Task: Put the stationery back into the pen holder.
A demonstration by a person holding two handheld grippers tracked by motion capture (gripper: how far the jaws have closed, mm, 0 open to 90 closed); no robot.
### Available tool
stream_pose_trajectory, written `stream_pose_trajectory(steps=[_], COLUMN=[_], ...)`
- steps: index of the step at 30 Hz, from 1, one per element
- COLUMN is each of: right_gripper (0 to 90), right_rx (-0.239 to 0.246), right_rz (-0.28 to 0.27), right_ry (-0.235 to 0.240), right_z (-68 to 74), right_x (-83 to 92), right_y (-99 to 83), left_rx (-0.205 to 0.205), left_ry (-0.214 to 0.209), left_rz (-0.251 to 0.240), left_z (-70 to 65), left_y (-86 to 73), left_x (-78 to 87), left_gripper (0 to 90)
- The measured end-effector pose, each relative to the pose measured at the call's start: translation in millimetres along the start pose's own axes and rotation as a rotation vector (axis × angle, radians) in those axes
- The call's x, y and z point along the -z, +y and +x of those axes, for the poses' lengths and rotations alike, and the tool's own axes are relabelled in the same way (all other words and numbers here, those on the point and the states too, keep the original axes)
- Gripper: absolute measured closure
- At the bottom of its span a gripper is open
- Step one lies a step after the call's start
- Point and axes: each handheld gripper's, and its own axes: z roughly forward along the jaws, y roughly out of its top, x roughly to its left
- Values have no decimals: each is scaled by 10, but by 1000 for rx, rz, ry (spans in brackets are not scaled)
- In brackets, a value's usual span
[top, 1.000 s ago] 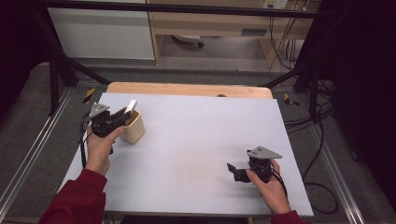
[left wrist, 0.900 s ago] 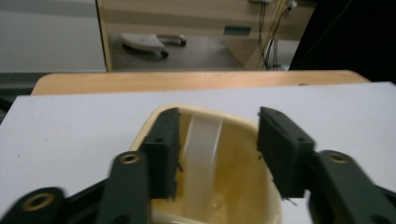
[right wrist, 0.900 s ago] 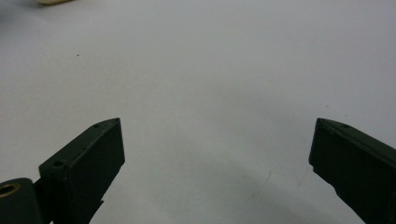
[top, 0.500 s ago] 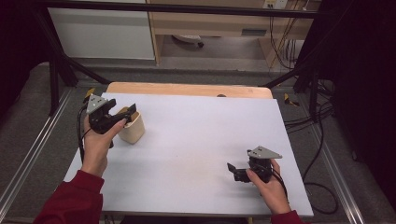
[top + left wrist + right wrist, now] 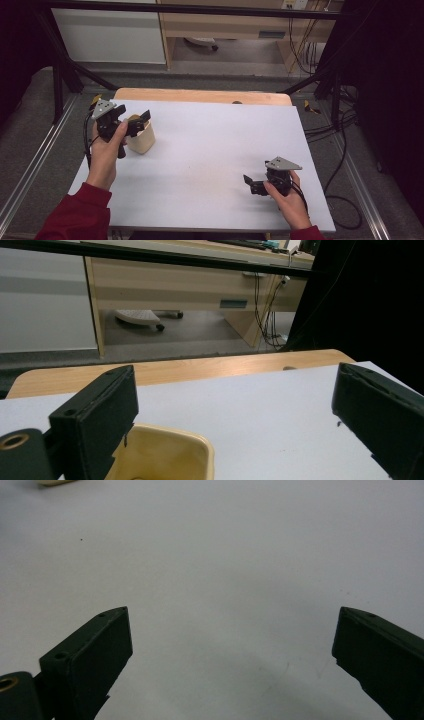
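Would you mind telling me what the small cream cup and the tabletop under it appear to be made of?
The cup looks like smooth moulded plastic: even cream-yellow colour, rounded rim, soft sheen. The tabletop seems a matte pale grey laminate or mat, with a bare light wood strip along its far edge.

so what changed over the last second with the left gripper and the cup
The left gripper had a white thing at its jaws over the cream cup. Its jaws have just been opening, nothing is between them now, and the white thing has left them. The gripper has lifted and hangs above the cup's rim. The cup stands in the same spot on the table. The right gripper has not moved, jaws open and empty.
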Motion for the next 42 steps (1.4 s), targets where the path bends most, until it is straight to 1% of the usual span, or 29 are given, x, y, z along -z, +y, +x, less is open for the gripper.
stream_pose_trajectory(steps=[6, 11, 17, 18, 23, 25, 27, 30, 33, 36, 39, 42], right_gripper=[32, 32, 35, 35, 35, 34, 33, 31, 28, 31, 33, 35], right_rx=[-1, -4, -16, -10, -9, -8, -4, 1, 14, 1, -14, -27], right_rz=[-10, -18, -31, -36, -47, -48, -49, -49, -50, -57, -58, -45], right_ry=[-3, -9, -17, -21, -31, -33, -34, -36, -48, -61, -77, -99], right_z=[-13, -32, -55, -64, -81, -83, -81, -80, -97, -147, -204, -252], right_x=[17, 32, 77, 86, 117, 119, 129, 150, 193, 240, 278, 273], right_y=[10, 14, 23, 26, 33, 32, 33, 22, -23, -69, -104, -123], left_rx=[-18, -10, 2, 1, -17, -30, -33, -28, -8, 2, 3, -1], left_ry=[-10, -16, -25, -23, -28, -30, -35, -39, -42, -28, -39, -52], left_rz=[4, 13, 19, 24, 25, 33, 41, 56, 72, 78, 105, 129], left_z=[-17, -4, -13, -16, -53, -73, -91, -114, -133, -143, -168, -213], left_y=[-70, -173, -344, -365, -438, -467, -512, -615, -792, -965, -1129, -1257], left_x=[148, 308, 488, 515, 629, 666, 699, 742, 776, 798, 818, 850], left_gripper=[49, 50, 51, 51, 52, 53, 53, 57, 64, 80, 83, 84])
